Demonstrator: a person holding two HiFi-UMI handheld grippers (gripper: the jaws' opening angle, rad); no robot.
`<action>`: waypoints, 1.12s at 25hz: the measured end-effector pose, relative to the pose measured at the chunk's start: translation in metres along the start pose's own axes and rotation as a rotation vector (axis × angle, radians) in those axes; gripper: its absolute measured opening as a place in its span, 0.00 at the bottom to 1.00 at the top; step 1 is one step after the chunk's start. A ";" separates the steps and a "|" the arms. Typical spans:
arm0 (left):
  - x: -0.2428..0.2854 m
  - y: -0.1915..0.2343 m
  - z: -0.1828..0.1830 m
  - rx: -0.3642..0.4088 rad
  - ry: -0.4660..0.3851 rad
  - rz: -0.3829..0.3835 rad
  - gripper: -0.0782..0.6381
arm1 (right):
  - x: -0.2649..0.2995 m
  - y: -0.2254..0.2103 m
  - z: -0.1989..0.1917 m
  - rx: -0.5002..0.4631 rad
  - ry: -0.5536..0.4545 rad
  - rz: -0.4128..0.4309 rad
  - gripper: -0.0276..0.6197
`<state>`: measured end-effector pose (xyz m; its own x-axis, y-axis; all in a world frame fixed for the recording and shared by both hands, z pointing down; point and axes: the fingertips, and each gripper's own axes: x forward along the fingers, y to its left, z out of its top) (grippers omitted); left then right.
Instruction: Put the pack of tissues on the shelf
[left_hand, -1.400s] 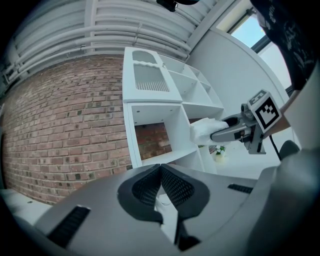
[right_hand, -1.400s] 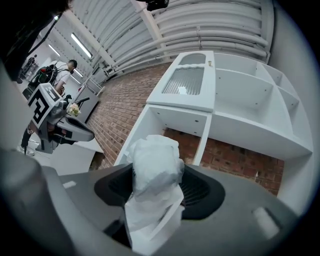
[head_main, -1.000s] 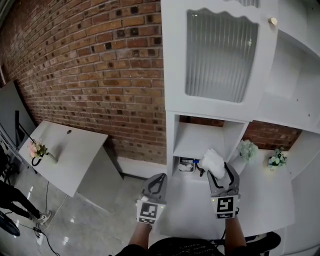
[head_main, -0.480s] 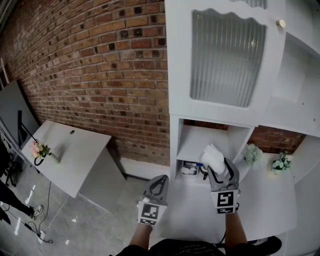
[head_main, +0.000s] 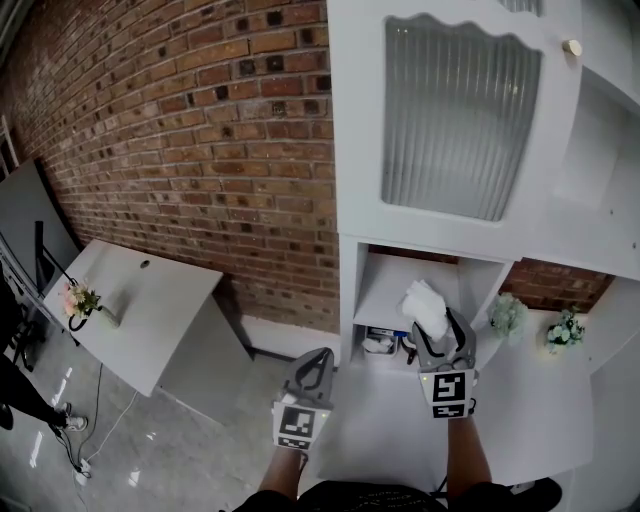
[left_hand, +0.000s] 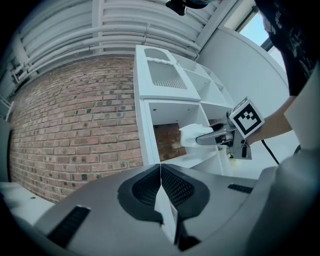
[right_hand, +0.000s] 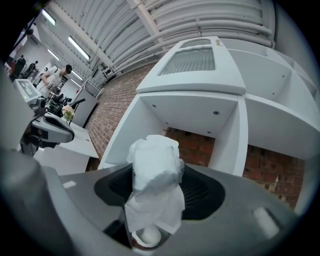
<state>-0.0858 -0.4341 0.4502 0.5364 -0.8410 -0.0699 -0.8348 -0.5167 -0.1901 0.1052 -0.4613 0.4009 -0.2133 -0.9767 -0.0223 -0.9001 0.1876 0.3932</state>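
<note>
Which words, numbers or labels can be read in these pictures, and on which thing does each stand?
None is readable.
The left claw and right claw bear only square black-and-white markers, no letters.
The pack of tissues shows no print.
Items below the shelf: too small.

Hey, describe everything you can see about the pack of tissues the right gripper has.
The pack of tissues is white, soft and crumpled, like a bunched thin wrapper. The right hand-held gripper is shut on it, its front end poking past the jaws. It hangs at the opening of the open white shelf, touching nothing else that shows.
</note>
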 end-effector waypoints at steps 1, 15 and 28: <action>0.000 0.000 -0.001 -0.001 0.002 0.001 0.12 | 0.002 -0.001 -0.001 0.007 0.002 0.002 0.45; 0.001 -0.008 -0.008 -0.006 0.003 0.009 0.12 | 0.032 -0.001 -0.014 0.026 0.078 0.035 0.45; 0.000 -0.008 -0.015 -0.007 0.019 0.014 0.12 | 0.055 0.002 -0.025 0.018 0.153 0.072 0.45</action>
<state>-0.0813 -0.4327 0.4664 0.5219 -0.8513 -0.0538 -0.8433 -0.5055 -0.1823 0.1010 -0.5170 0.4237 -0.2185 -0.9648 0.1463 -0.8915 0.2583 0.3721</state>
